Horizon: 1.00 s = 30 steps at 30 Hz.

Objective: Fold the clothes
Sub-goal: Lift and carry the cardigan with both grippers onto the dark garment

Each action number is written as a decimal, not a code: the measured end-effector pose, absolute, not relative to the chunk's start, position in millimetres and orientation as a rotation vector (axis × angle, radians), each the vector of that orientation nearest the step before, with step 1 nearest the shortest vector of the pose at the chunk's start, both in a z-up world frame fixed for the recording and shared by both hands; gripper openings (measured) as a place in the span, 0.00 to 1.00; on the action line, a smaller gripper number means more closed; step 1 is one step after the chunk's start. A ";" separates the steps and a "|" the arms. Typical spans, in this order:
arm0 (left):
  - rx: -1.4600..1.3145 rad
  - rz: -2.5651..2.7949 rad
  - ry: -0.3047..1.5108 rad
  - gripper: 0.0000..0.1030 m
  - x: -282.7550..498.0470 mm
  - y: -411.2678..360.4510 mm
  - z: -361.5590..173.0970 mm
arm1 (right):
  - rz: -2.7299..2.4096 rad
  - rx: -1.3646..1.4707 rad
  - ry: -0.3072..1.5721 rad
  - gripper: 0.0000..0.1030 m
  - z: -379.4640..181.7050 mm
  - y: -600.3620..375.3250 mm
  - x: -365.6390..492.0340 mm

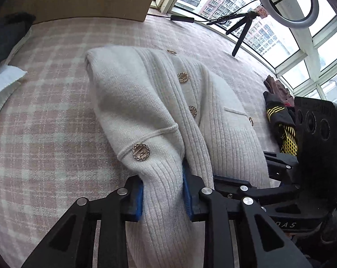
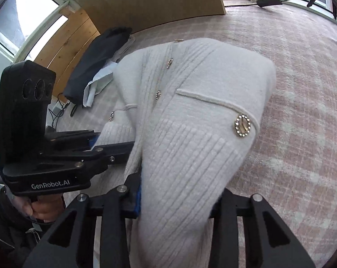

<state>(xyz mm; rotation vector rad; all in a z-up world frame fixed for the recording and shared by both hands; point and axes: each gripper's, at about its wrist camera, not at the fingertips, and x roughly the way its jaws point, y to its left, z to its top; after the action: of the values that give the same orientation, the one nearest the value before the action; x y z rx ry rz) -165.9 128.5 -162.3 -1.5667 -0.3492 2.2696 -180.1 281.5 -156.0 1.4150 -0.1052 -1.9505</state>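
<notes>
A cream knitted cardigan [image 1: 146, 102] with gold jewelled buttons lies on the pink checked bedspread [image 1: 45, 89], its far part resting flat and its ribbed hem lifted toward me. My left gripper [image 1: 162, 195] is shut on the left part of that ribbed hem, blue pads pressed against the knit. My right gripper [image 2: 179, 198] is shut on the right part of the hem; the same cardigan [image 2: 202, 111] bulges over its fingers and hides the right pad. Each gripper shows in the other's view: the right gripper [image 1: 242, 187] and the left gripper [image 2: 110, 147].
A dark garment [image 2: 96, 60] and a pale blue one [image 2: 94, 87] lie at the bed's left. A black and yellow garment [image 1: 280, 120] sits at the right edge. A ring light on a tripod [image 1: 242, 26] stands by the windows. A person's hand [image 2: 43, 210] holds the left gripper.
</notes>
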 end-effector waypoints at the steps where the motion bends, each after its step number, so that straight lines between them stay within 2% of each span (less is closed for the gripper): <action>1: -1.550 2.269 -0.362 0.23 -163.6 125.4 -156.5 | -1.951 1.407 -0.116 0.31 -149.9 282.1 -177.6; 3: -1.518 2.257 -0.409 0.24 -157.3 113.7 -144.5 | -1.951 1.391 -0.138 0.31 -137.4 283.5 -172.5; 12: -1.357 2.348 -0.372 0.25 -135.2 65.8 -81.3 | -2.006 1.271 -0.094 0.31 -70.6 246.3 -148.2; 22: -1.223 2.510 -0.314 0.26 -126.9 -69.9 -19.6 | -2.025 1.095 0.009 0.31 -10.3 101.5 -132.3; 30: -1.216 2.580 -0.272 0.26 -156.9 -181.4 -5.2 | -2.040 1.040 -0.009 0.31 -2.0 -15.4 -152.4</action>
<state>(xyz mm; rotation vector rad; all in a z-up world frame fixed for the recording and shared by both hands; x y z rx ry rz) -156.9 -181.4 -5.2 -1.2158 -0.2723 2.5798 -152.4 -15.4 -2.0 1.0405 -0.0088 -2.0399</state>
